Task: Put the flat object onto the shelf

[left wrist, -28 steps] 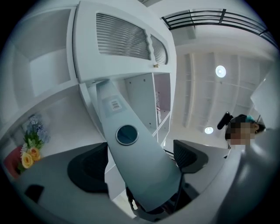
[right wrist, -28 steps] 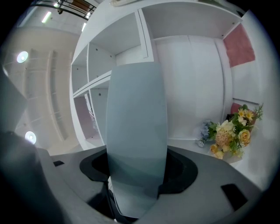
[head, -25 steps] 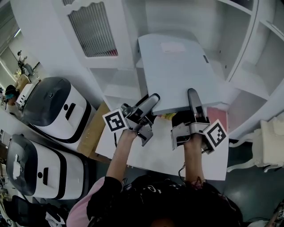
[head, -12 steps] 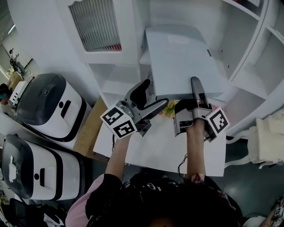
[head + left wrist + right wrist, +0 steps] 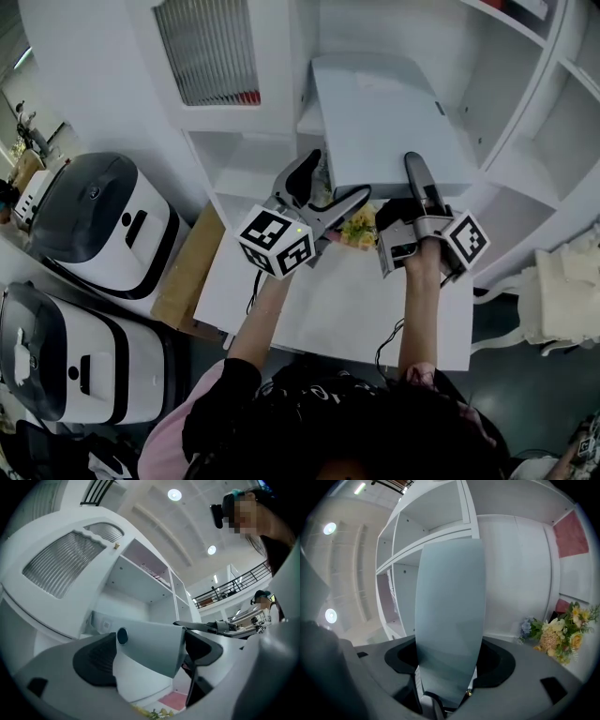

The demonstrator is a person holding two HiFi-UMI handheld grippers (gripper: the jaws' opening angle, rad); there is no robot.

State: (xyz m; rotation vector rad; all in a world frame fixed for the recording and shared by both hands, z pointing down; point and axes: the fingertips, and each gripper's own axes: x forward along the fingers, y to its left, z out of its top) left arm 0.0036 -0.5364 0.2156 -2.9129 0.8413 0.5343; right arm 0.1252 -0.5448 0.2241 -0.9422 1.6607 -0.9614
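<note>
The flat object [image 5: 389,117] is a pale grey slab that reaches into an opening of the white shelf unit [image 5: 302,122]. My right gripper [image 5: 417,187] is shut on its near edge, and in the right gripper view the slab [image 5: 450,620] stands clamped between the two dark pads. My left gripper [image 5: 323,187] is at the slab's near left corner with its jaws spread apart. In the left gripper view that corner [image 5: 150,653] lies across the gap between the pads, and I cannot tell whether it touches them.
Two white-and-dark appliances [image 5: 103,220] [image 5: 66,347] stand at the left beside a cardboard piece [image 5: 183,272]. A bunch of flowers [image 5: 358,227] sits under the slab at the back of the white table [image 5: 337,309]. A ribbed cabinet door [image 5: 211,52] is at the upper left.
My left gripper has opened off the slab's near left corner and turned. The slab has moved forward, farther into the shelf opening, carried by the right gripper.
</note>
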